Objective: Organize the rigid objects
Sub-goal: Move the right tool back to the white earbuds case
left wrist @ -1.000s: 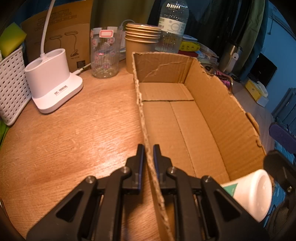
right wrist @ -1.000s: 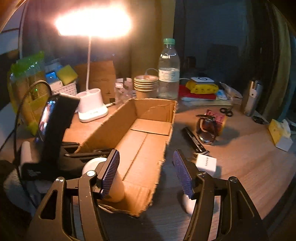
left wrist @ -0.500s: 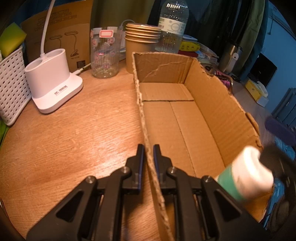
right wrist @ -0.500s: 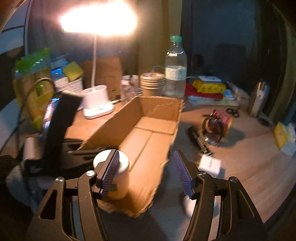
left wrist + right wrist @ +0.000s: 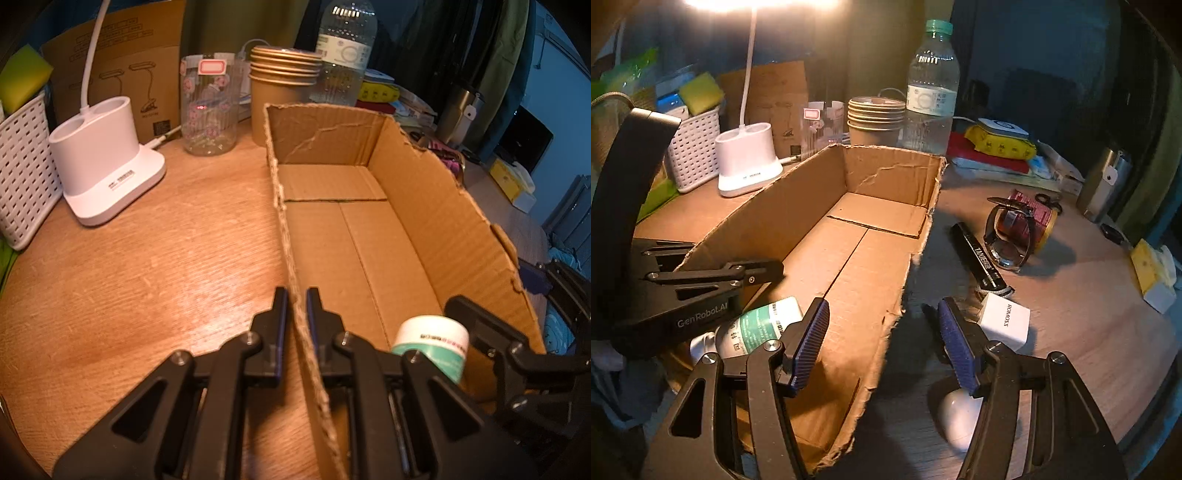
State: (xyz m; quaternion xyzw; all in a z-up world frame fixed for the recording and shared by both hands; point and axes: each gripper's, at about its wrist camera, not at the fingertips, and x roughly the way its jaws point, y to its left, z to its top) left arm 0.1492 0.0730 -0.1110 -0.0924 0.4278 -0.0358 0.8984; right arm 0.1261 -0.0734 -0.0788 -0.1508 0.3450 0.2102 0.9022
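An open cardboard box (image 5: 369, 236) (image 5: 857, 258) lies lengthwise on the wooden table. My left gripper (image 5: 296, 299) (image 5: 753, 271) is shut on the box's left wall near its near end. A white bottle with a green label (image 5: 430, 343) (image 5: 753, 328) lies tilted on its side on the box floor in the near corner. My right gripper (image 5: 882, 347) (image 5: 517, 306) stands open astride the box's right wall, with one finger inside the box next to the bottle and the other outside. Its pads grip nothing.
Right of the box lie a white charger cube (image 5: 1004, 323), a black tube (image 5: 979, 254), a watch (image 5: 1008, 236), a red can (image 5: 1038, 218) and a white rounded object (image 5: 960, 417). Behind stand a lamp base (image 5: 107, 177), glass jar (image 5: 208, 107), paper cups (image 5: 284, 85) and water bottle (image 5: 932, 92).
The bottle has dropped from beside the right gripper's inner finger and tipped onto its side in the box. The right gripper came down and forward. The left gripper kept still.
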